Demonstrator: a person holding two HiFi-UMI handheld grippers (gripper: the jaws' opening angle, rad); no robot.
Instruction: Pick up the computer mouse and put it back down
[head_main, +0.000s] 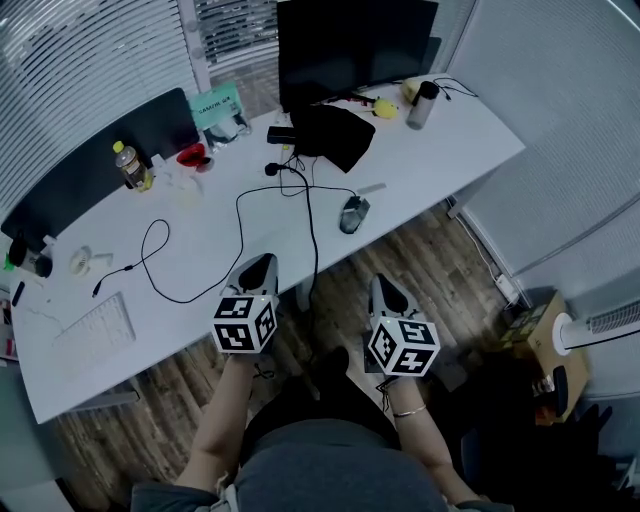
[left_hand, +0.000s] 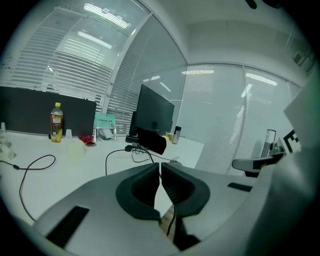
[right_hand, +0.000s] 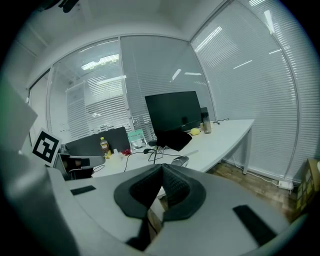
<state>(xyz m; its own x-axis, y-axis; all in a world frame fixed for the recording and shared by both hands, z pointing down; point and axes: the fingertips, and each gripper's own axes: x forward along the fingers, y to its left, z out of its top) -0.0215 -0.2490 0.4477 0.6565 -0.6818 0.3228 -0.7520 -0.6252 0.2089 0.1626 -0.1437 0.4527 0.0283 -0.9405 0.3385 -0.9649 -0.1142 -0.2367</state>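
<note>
a dark mouse (head_main: 353, 214) is lying flat on the white desk (head_main: 440, 160), near its front edge, just right of a looping black cable (head_main: 240, 212) and in front of the monitor (head_main: 350, 40). a person is holding the left gripper (head_main: 258, 265) and the right gripper (head_main: 385, 290) short of that edge, well apart from the mouse, and both are pointing toward the desk with their jaws pressed together on nothing. the scene is fitting two stages equally: a mouse waiting to be lifted, or one already set back down. judged from its look, the mouse is likely light and rigid, a smooth, rounded plastic shell that is offering little for flat pads to bite and is apt to slide or squirt out under a squeeze on its domed top. the safer hold is probably across its two long flanks at mid-length, where the sides are running closest to parallel, with the pads low near the desk. whether a cord is trailing from it is not clear from here, and one would be tugging on any lift.
</note>
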